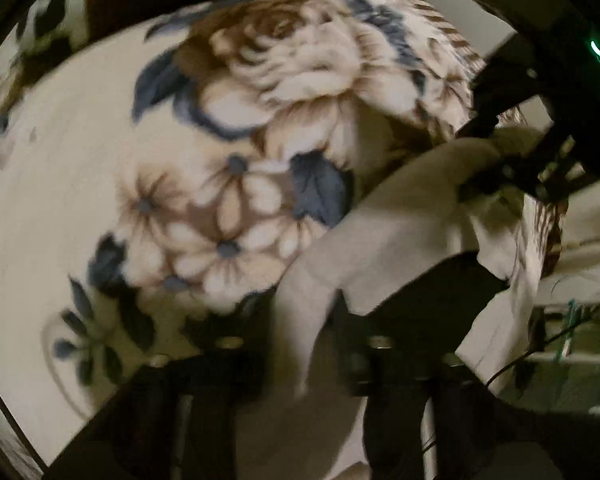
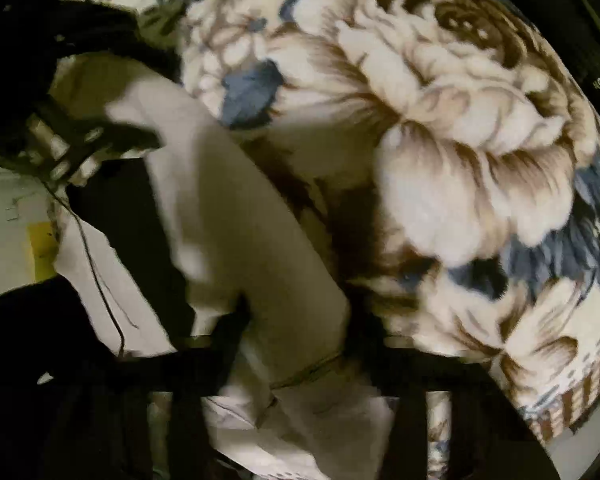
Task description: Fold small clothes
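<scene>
A small cream-white garment (image 1: pixel 404 216) hangs stretched between my two grippers, above a floral blanket (image 1: pixel 80 208). My left gripper (image 1: pixel 300 344) is shut on one end of the garment, whose cloth runs down between its fingers. In the left wrist view my right gripper (image 1: pixel 496 176) pinches the other end at the right. In the right wrist view the garment (image 2: pixel 236 216) runs from my right gripper (image 2: pixel 296 344), shut on its hemmed edge, up to my left gripper (image 2: pixel 112 140) at the left.
The cream blanket (image 2: pixel 460 128) with large brown roses and blue leaves covers the bed under the garment. Past its fringed edge (image 1: pixel 452 28), pale floor and green clutter (image 1: pixel 580 328) show. A thin black cable (image 2: pixel 96 272) hangs from the left gripper.
</scene>
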The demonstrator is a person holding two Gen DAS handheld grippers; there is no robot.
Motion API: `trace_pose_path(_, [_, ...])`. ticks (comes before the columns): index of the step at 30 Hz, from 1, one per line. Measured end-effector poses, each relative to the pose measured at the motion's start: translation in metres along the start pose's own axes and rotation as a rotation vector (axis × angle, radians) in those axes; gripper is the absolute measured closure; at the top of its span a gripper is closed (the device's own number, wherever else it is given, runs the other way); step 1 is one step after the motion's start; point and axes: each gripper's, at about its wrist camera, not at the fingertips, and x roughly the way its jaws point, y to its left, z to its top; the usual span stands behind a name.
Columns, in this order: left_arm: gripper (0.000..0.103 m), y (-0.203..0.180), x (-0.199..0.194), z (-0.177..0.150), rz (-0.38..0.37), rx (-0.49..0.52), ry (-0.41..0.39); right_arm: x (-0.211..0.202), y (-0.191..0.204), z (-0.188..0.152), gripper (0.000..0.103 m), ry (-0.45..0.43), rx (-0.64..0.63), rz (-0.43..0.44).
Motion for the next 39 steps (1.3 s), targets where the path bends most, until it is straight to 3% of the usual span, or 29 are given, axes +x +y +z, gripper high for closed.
trace_pose_path(2, [0.09,-0.011,-0.003,0.003,0.043,0.078,0.0,-0.004,0.002,0.0,0.079,-0.033,0.01,0.006])
trace_pose_path(5, [0.091,-0.012,-0.009,0.016,0.074,0.103,-0.018,-0.016,-0.002,-0.001,0.082,-0.097,0.059,0.002])
trace_pose_path(11, [0.091,0.01,-0.036,0.073,0.106,0.073,-0.085,-0.065,-0.036,-0.003,0.083,-0.256,0.207,-0.037])
trace_pose_path(15, [0.085,0.034,-0.028,0.101,0.091,0.036,-0.042,-0.084,-0.065,0.018,0.082,-0.282,0.263,-0.077])
trace_pose_path(18, [0.077,0.042,-0.012,0.1,0.079,-0.059,0.0,-0.072,-0.082,0.025,0.066,-0.21,0.327,-0.052])
trace_pose_path(19, [0.069,0.041,-0.014,0.095,0.079,-0.085,-0.024,-0.072,-0.082,0.024,0.06,-0.217,0.335,-0.058])
trace_pose_path(20, [0.064,0.039,-0.019,0.085,0.082,-0.12,-0.06,-0.075,-0.082,0.02,0.047,-0.239,0.347,-0.063])
trace_pose_path(21, [0.048,0.038,-0.023,0.076,0.088,-0.153,-0.081,-0.078,-0.085,0.015,0.037,-0.259,0.369,-0.059])
trace_pose_path(22, [0.028,0.038,-0.029,0.068,0.091,-0.189,-0.108,-0.082,-0.084,0.004,0.024,-0.285,0.401,-0.046])
trace_pose_path(23, [0.023,0.037,-0.038,0.055,0.098,-0.236,-0.152,-0.086,-0.085,-0.008,0.019,-0.311,0.426,-0.046])
trace_pose_path(26, [0.021,0.046,-0.057,0.025,0.095,-0.37,-0.226,-0.092,-0.086,-0.047,0.018,-0.386,0.551,-0.091])
trace_pose_path(30, [0.02,0.052,-0.07,-0.013,0.177,-0.564,-0.277,-0.091,-0.096,-0.106,0.017,-0.479,0.787,-0.091])
trace_pose_path(34, [0.02,0.006,-0.089,-0.059,0.282,-0.641,-0.31,-0.079,-0.086,-0.176,0.017,-0.561,1.001,0.066])
trace_pose_path(39, [0.02,-0.079,-0.078,-0.069,0.251,-0.705,-0.261,-0.072,-0.033,-0.231,0.017,-0.531,1.089,0.129])
